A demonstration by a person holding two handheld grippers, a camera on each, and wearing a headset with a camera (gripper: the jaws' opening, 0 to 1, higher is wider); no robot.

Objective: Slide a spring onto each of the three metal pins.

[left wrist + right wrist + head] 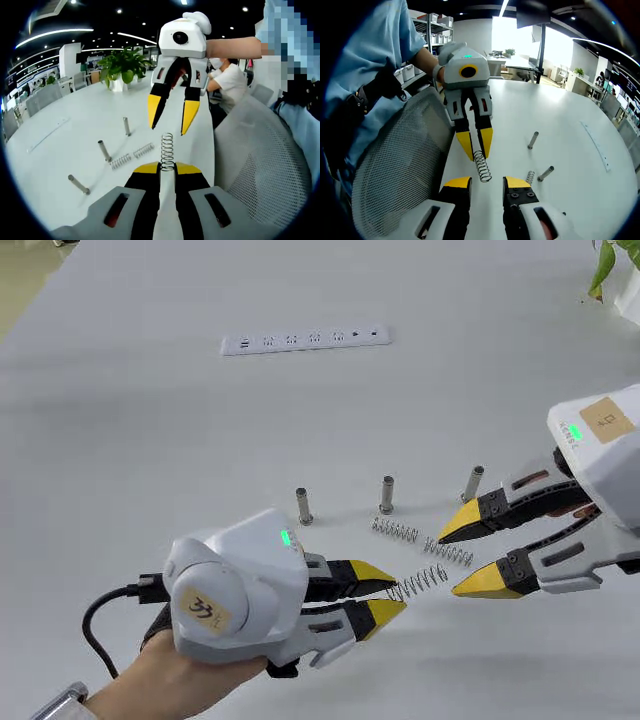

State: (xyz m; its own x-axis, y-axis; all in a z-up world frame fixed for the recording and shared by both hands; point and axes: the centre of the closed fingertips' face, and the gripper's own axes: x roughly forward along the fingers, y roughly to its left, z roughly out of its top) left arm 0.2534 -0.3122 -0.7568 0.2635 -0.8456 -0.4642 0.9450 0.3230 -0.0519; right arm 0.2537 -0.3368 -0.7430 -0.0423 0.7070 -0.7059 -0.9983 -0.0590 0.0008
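Three short metal pins stand bare in a row on the white table. Two springs lie flat just in front of them. My left gripper is shut on one end of a third spring, which sticks out from its yellow tips toward the right gripper. In the left gripper view the held spring rises straight from the closed tips. The right gripper is open, its jaws on either side of the spring's free end without touching it.
A white power strip lies farther back on the table. Plant leaves hang at the far right corner. A grey mesh chair stands beside the table edge, and a person sits behind the right gripper.
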